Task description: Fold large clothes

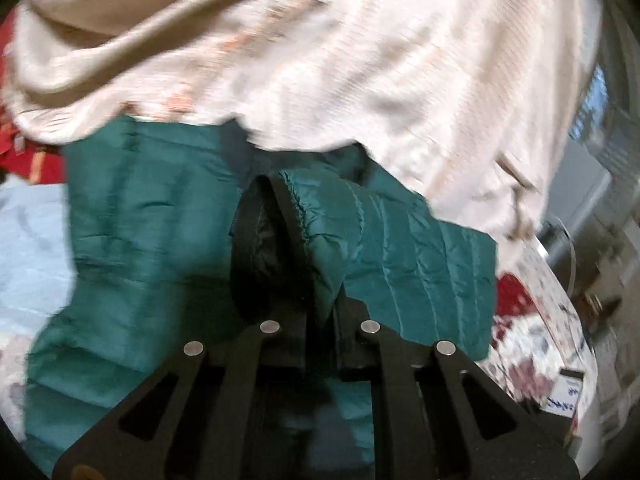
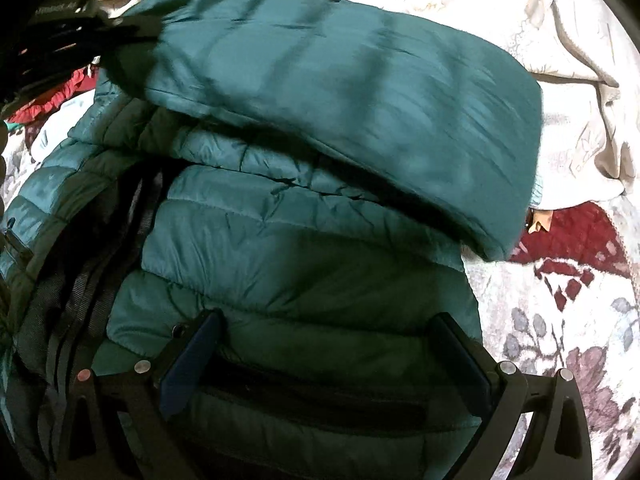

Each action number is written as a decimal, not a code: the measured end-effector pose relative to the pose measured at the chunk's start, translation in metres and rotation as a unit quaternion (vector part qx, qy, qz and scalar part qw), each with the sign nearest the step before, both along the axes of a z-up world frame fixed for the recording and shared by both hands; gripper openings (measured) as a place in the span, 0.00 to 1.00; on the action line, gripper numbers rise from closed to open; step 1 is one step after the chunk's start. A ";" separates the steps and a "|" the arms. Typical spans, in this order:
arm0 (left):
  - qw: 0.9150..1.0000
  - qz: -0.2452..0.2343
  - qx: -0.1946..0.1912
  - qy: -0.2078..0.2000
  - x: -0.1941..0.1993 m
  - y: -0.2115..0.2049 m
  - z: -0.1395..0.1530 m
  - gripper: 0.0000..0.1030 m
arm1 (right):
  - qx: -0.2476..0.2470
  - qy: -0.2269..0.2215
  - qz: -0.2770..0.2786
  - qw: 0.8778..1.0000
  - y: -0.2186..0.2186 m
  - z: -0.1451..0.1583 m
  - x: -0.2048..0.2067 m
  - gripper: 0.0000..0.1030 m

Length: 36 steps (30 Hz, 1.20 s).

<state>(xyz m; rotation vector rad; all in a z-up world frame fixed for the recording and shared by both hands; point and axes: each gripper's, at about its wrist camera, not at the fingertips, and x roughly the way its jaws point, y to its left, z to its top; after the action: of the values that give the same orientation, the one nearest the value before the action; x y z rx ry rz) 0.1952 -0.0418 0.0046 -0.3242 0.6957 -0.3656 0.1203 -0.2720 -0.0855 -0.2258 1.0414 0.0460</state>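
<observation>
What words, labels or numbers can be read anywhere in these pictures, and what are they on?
No text can be read with confidence.
White lettering on the black left tool, top left of the right view: too blurred to read.
Blue marks on a white box at the bed's edge, left view: too small and blurred.
The teal puffer jacket, cream garment and floral bedspread show no lettering.
</observation>
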 end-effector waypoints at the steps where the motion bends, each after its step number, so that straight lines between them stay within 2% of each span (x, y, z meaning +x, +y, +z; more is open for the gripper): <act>1: 1.000 0.024 -0.004 0.007 0.001 0.013 -0.001 0.08 | 0.001 0.001 0.000 1.000 0.000 0.000 0.001 1.00; 4: 0.996 0.086 -0.003 0.027 0.000 0.047 -0.005 0.08 | 0.001 0.003 0.001 1.000 -0.005 0.000 -0.001 1.00; 6: 0.990 0.134 0.011 0.042 -0.002 0.068 -0.009 0.08 | -0.002 0.003 0.003 1.000 -0.006 0.000 0.000 1.00; 8: 0.986 0.158 0.023 0.054 0.000 0.080 -0.016 0.08 | -0.003 0.006 0.002 1.000 -0.006 0.000 0.001 1.00; 9: 0.981 0.179 0.034 0.071 0.003 0.085 -0.024 0.08 | -0.001 0.009 0.002 1.000 -0.008 0.000 0.002 1.00; 12: 0.975 0.187 0.037 0.113 0.010 0.090 -0.040 0.12 | 0.030 0.032 -0.011 0.999 -0.016 -0.001 0.006 1.00; 14: 0.973 0.190 0.040 0.125 0.009 0.088 -0.042 0.19 | 0.048 0.050 -0.011 0.997 -0.023 0.004 0.011 1.00; 15: 0.972 0.194 0.039 0.125 0.007 0.089 -0.041 0.26 | 0.057 0.049 -0.013 0.997 -0.026 0.010 0.012 1.00; 16: 0.972 0.199 0.038 0.123 0.005 0.090 -0.038 0.35 | 0.068 0.032 -0.023 0.997 -0.034 0.020 0.011 0.99; 18: 0.968 0.221 0.038 0.113 0.001 0.095 -0.030 0.45 | 0.090 -0.030 -0.055 0.994 -0.053 0.047 0.009 0.99; 21: 0.955 0.280 0.060 0.073 -0.013 0.103 -0.014 0.47 | 0.117 -0.128 -0.099 0.980 -0.079 0.079 0.009 0.98; 22: 0.952 0.292 0.064 0.062 -0.015 0.103 -0.009 0.47 | 0.126 -0.157 -0.095 0.975 -0.080 0.086 0.012 0.89; 23: 0.951 0.298 0.070 0.031 -0.021 0.097 0.001 0.47 | 0.137 -0.170 -0.080 0.973 -0.075 0.090 0.018 0.69; 24: 0.957 0.282 0.074 0.004 -0.022 0.090 0.007 0.47 | 0.147 -0.164 -0.061 0.973 -0.066 0.090 0.026 0.57; 25: 0.962 0.263 0.075 -0.009 -0.020 0.084 0.010 0.47 | 0.155 -0.149 -0.041 0.976 -0.055 0.087 0.034 0.38; 26: 0.972 0.221 0.078 -0.017 -0.015 0.070 0.009 0.47 | 0.150 -0.129 -0.021 0.980 -0.044 0.078 0.048 0.34; 27: 0.976 0.199 0.088 -0.009 -0.011 0.061 0.004 0.47 | 0.135 -0.122 -0.018 0.983 -0.037 0.072 0.056 0.34; 28: 0.977 0.189 0.103 -0.001 -0.005 0.054 -0.001 0.47 | 0.117 -0.104 -0.017 0.988 -0.030 0.061 0.068 0.34; 30: 0.968 0.187 0.163 0.037 0.015 0.040 -0.024 0.47 | 0.098 -0.054 -0.022 0.993 -0.024 0.034 0.087 0.34; 32: 0.963 0.178 0.180 0.089 0.033 0.041 -0.049 0.47 | 0.103 -0.042 -0.002 0.994 -0.021 0.018 0.094 0.34; 35: 0.962 0.182 0.180 0.096 0.036 0.046 -0.053 0.47 | 0.089 -0.032 0.006 0.995 -0.016 0.033 0.098 0.34; 36: 0.962 0.187 0.178 0.094 0.036 0.047 -0.051 0.47 | 0.098 -0.046 0.003 0.994 -0.016 0.043 0.097 0.34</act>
<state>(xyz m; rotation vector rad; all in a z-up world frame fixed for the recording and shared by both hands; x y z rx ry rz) 0.2315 0.0056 -0.0460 -0.1427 0.8514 0.1545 0.2178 -0.2884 -0.0423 -0.0516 0.9384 0.1426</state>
